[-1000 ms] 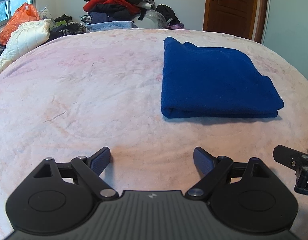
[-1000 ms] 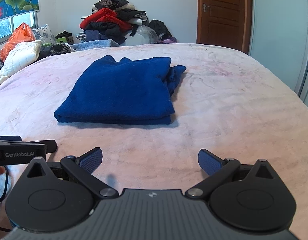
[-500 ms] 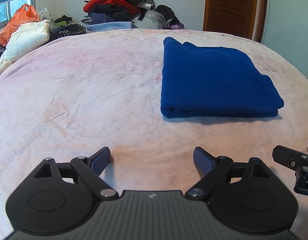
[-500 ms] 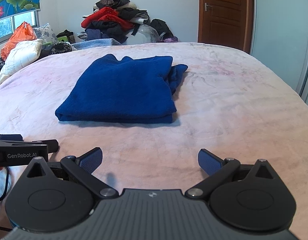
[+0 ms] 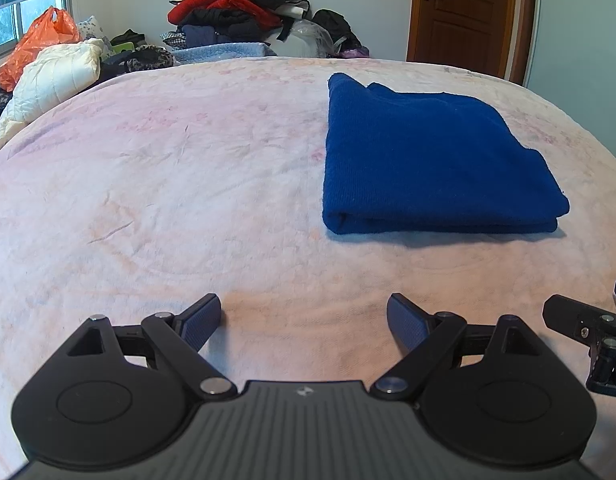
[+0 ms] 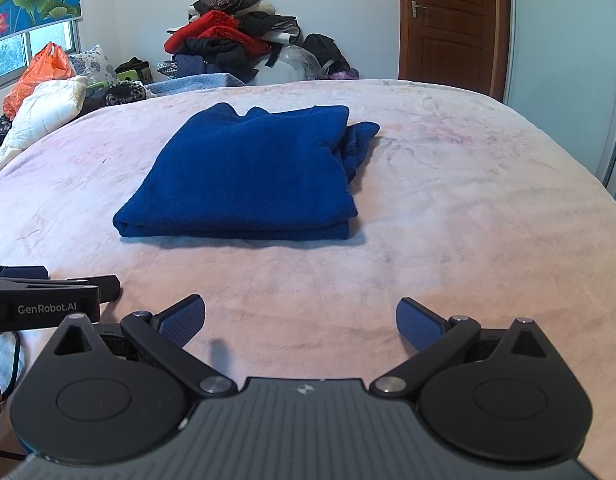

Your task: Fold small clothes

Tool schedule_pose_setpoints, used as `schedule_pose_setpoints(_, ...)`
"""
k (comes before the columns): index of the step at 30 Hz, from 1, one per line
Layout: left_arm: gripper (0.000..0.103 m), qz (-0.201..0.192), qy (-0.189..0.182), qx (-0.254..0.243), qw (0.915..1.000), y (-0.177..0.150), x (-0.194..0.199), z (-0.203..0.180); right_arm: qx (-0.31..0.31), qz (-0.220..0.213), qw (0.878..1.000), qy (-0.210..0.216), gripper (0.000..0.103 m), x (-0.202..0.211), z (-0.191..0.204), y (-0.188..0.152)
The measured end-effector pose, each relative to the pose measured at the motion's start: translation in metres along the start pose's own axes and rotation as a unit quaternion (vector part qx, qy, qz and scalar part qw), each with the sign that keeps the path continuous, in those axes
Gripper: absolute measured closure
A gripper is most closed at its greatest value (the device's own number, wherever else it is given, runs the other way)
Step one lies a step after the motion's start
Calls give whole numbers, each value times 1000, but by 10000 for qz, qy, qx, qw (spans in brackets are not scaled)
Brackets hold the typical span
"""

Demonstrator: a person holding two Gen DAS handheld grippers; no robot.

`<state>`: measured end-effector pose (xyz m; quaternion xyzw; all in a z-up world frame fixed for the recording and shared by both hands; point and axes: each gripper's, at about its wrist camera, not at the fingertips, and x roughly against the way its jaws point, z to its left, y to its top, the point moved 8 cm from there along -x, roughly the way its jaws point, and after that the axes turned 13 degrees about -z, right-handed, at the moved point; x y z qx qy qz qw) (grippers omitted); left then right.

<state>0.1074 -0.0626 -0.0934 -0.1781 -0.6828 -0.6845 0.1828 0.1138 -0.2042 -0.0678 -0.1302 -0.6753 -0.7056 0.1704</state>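
Though folded flat, blue garment [image 6: 247,172] slightly uneven

Blue garment [image 6: 243,176] is lying flat on the bed [image 6: 468,220], folded into a thick rectangle. Doubled fold edge is facing the bed's near end; a loose part is sticking out at the far right corner.
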Motion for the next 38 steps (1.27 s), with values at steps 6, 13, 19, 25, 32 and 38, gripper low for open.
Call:
schedule_pose_setpoints(6,12,-2,-2,0,10000,0,0,0,16,-6,10000,5,0,0,0,0)
schedule_pose_setpoints(13,12,-1,-3,-3,10000,0,0,0,1,2,10000,2,0,0,0,0)
schedule_pose_setpoints(19,12,-1,-3,0,10000,0,0,0,-3,10,10000,22,0,0,0,-1)
schedule_pose_setpoints(25,12,1,-1,10,10000,-1,0,1,-5,17,10000,28,0,-1,-1,-1)
schedule_pose_setpoints(32,7,-153,83,13,9998,-1,2,4,-59,57,9999,60,0,-3,-2,-3)
schedule_pose_setpoints(38,7,-730,384,26,9966,24,10,40,19,25,10000,19,0,-5,-10,0)
